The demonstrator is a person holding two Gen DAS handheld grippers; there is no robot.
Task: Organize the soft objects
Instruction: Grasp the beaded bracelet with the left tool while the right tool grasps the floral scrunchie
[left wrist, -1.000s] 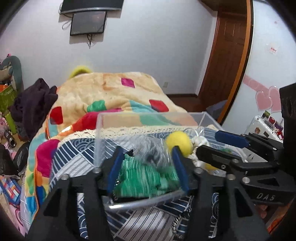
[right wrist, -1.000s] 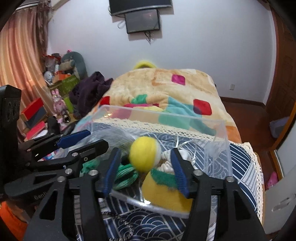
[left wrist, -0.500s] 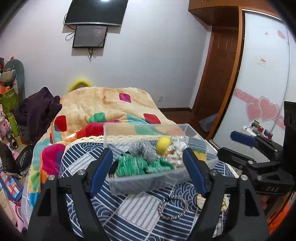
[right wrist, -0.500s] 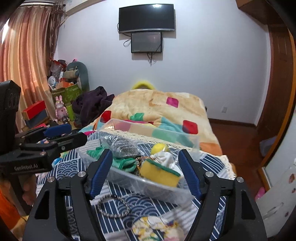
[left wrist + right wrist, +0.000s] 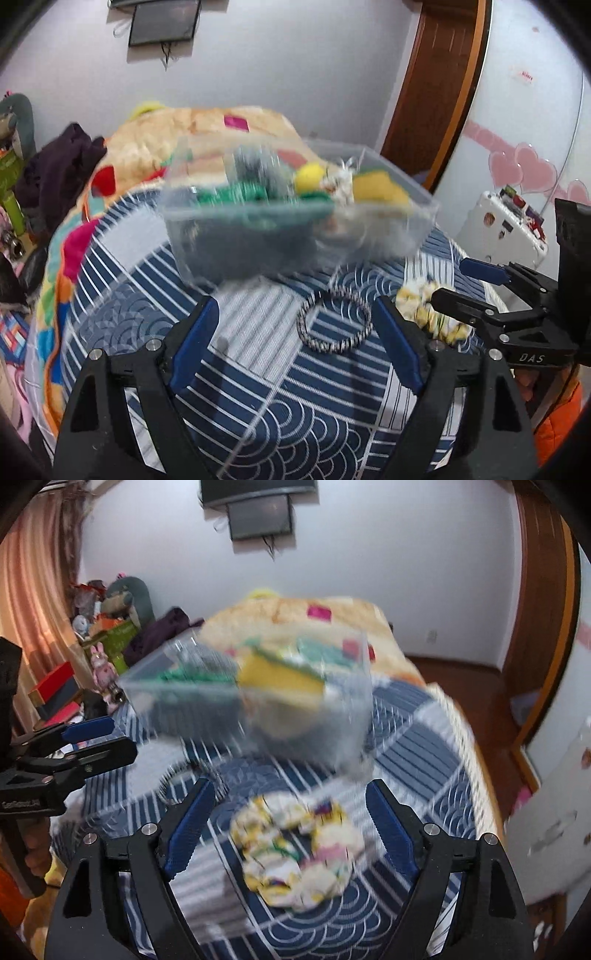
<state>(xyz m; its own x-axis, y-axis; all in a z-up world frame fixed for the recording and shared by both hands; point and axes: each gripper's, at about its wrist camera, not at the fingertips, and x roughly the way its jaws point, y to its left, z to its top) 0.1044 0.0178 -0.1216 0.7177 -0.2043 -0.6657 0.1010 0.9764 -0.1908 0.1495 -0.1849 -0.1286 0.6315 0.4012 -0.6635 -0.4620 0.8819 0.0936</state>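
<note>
A clear plastic box point(image 5: 295, 236) stands on the blue patterned cloth point(image 5: 258, 369); it holds green cloth, a grey scrubber, a yellow ball point(image 5: 309, 178) and a yellow sponge point(image 5: 380, 188). It also shows in the right wrist view point(image 5: 258, 709), blurred. A black-and-white braided hair ring point(image 5: 334, 321) lies on the cloth in front of the box, between my open left gripper's point(image 5: 295, 347) fingers. A yellow-white floral scrunchie point(image 5: 295, 849) lies between my open right gripper's point(image 5: 288, 830) fingers. Both grippers are empty. Each gripper shows at the side of the other's view.
The cloth covers a bed with a colourful blanket point(image 5: 192, 133) behind the box. A dark garment point(image 5: 62, 173) and toys lie at the left. A wooden door point(image 5: 436, 92) and a white cabinet point(image 5: 509, 229) are at the right.
Both grippers opened and drew back from the box, then tilted down. The hair ring now lies between the left fingers and the scrunchie between the right fingers.
</note>
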